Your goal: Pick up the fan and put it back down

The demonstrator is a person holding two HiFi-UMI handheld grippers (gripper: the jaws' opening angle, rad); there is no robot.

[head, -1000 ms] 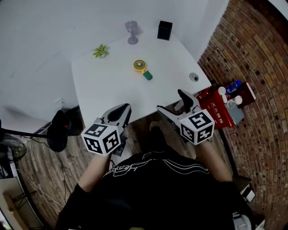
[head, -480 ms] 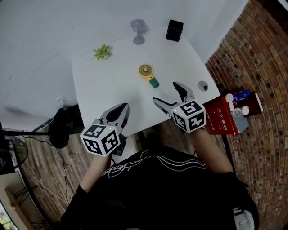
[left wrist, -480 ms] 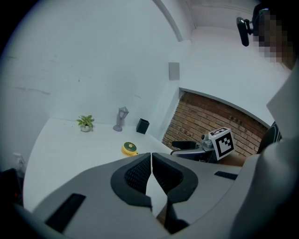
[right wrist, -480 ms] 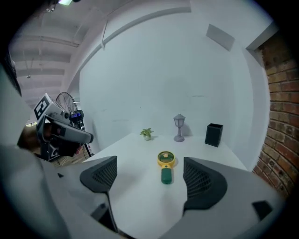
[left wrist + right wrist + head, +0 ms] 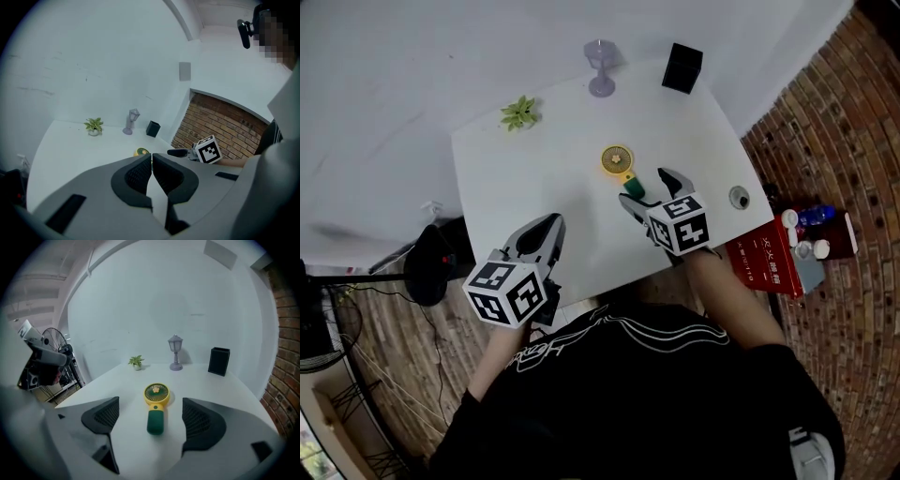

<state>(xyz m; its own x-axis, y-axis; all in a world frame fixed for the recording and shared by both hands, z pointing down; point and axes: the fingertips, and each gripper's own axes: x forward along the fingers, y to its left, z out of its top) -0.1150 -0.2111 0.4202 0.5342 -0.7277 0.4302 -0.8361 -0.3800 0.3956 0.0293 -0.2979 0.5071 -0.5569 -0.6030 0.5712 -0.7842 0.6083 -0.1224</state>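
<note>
A small hand fan (image 5: pixel 622 166) with a yellow round head and a green handle (image 5: pixel 155 421) lies flat on the white table (image 5: pixel 534 178). My right gripper (image 5: pixel 651 190) is open just short of the handle's near end, and in the right gripper view the fan (image 5: pixel 157 404) lies between the spread jaws of that gripper (image 5: pixel 150 423), not touched. My left gripper (image 5: pixel 542 236) hovers over the table's front edge at the left, its jaws pressed together on nothing (image 5: pixel 152 171). From the left gripper view the fan (image 5: pixel 141 152) shows only as a yellow sliver.
At the table's back stand a small potted plant (image 5: pixel 519 113), a lilac lantern ornament (image 5: pixel 601 68) and a black box (image 5: pixel 682 68). A small round object (image 5: pixel 739 198) sits by the right edge. A red box (image 5: pixel 766 258) with bottles lies on the floor beside a brick wall.
My right gripper has moved forward over the table toward the fan, staying open. The left gripper has hardly moved.
</note>
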